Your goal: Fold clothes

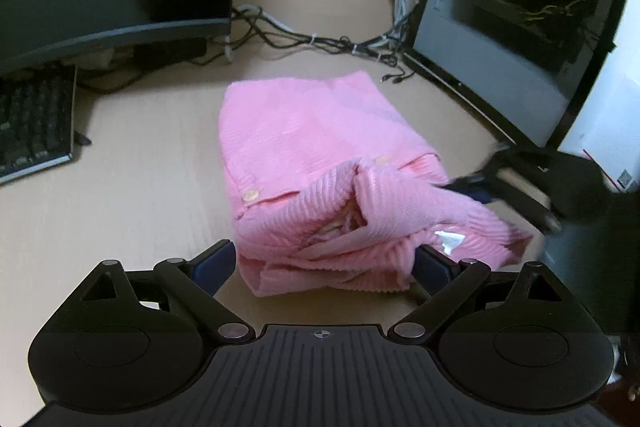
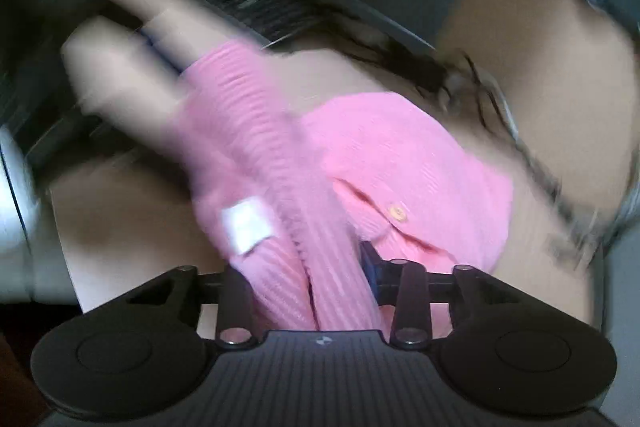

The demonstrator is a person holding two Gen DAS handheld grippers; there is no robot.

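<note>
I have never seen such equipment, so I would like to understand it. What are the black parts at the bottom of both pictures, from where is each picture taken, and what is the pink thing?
No robot is here: a person carries one hand-held gripper in each hand, and each has a camera looking forward along its two fingers. The black parts are those tools.

The sharp picture comes from the left hand-held gripper. Its fingers stand wide apart on both sides of the near edge of a folded pink garment, not pressing it. The garment lies on a light wooden desk, with a keyboard, cables and a computer case around it.

The blurred picture comes from the right hand-held gripper. Pink ribbed cloth with a white label passes between its fingers, so it seems to hold that part, probably a sleeve.
</note>
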